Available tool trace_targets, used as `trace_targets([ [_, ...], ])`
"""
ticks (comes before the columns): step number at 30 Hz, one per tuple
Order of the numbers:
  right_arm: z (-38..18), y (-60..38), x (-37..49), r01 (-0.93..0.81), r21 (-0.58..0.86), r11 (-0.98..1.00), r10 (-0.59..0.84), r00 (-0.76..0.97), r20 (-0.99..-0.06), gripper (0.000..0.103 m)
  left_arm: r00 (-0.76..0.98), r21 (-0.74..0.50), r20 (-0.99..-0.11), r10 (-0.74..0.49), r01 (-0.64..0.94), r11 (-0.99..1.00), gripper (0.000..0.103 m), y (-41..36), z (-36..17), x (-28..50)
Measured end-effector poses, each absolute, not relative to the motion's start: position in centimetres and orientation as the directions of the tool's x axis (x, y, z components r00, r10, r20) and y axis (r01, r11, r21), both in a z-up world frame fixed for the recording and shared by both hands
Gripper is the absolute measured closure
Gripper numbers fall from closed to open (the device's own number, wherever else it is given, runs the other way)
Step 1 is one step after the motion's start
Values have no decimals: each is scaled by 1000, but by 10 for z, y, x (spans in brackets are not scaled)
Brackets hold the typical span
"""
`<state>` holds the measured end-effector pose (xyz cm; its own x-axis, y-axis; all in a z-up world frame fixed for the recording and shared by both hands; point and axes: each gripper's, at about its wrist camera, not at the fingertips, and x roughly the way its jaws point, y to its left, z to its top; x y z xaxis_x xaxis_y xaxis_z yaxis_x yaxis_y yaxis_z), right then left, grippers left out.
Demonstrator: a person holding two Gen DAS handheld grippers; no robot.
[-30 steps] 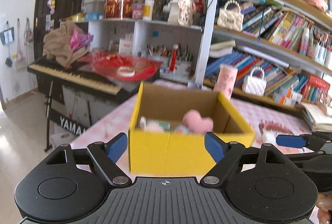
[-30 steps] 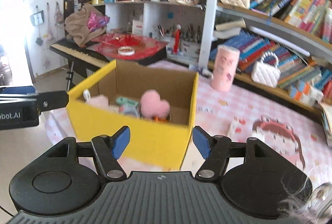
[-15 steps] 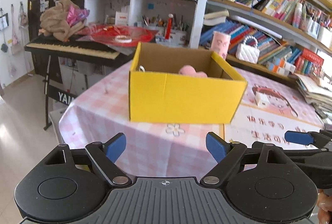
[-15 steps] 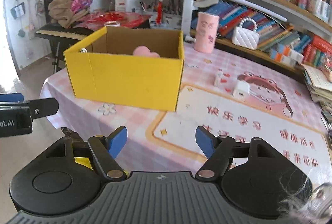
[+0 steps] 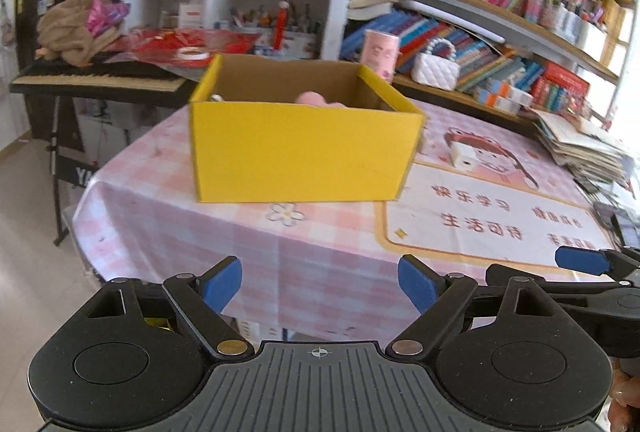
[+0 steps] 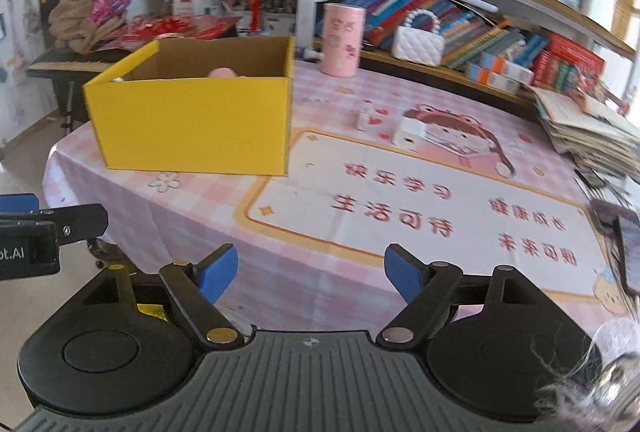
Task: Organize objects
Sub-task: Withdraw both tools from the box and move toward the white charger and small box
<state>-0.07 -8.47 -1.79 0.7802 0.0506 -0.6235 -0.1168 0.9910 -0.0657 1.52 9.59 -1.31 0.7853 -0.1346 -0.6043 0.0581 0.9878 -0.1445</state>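
**Both grippers empty, yellow box sitting back on the counter**

Most of the box's contents are staying hidden from me: over the rim I am seeing only the top of a pink soft thing (image 5: 316, 98) and a small pale bit at the left inner corner that I cannot identify. A dark device (image 6: 630, 248) at the right edge of the right wrist view is getting cut off by the frame, and a blurred furry tuft is covering that view's lower right corner (I cannot say what it belongs to).

The yellow box (image 5: 300, 147) is standing upright with its top open, brown cardboard inside, on the pink checked cloth of the counter (image 5: 320, 256), toward its left side and well apart from both grippers. Right of it, a small white charger block (image 6: 409, 132) and a tiny white item (image 6: 363, 116) are lying on the printed mat, and a pink cylinder (image 6: 343, 39) is standing behind.

My left gripper (image 5: 320, 282) is holding its jaws wide with nothing between them. My right gripper (image 6: 310, 272) is opening its jaws, also with nothing between them.
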Motion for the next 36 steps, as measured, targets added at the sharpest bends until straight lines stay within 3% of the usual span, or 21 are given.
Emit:
trace_targets([
  [18,-22,-147,-19,90,-66,994,-111,759,-641,22,729,-154,-621,-288,246,957,15,34,-17,32],
  [36,-26,-204,19,127,-70,989,-141,732,-667,21,697,-160,-638,-327,294,942,15,-28,-22,74],
])
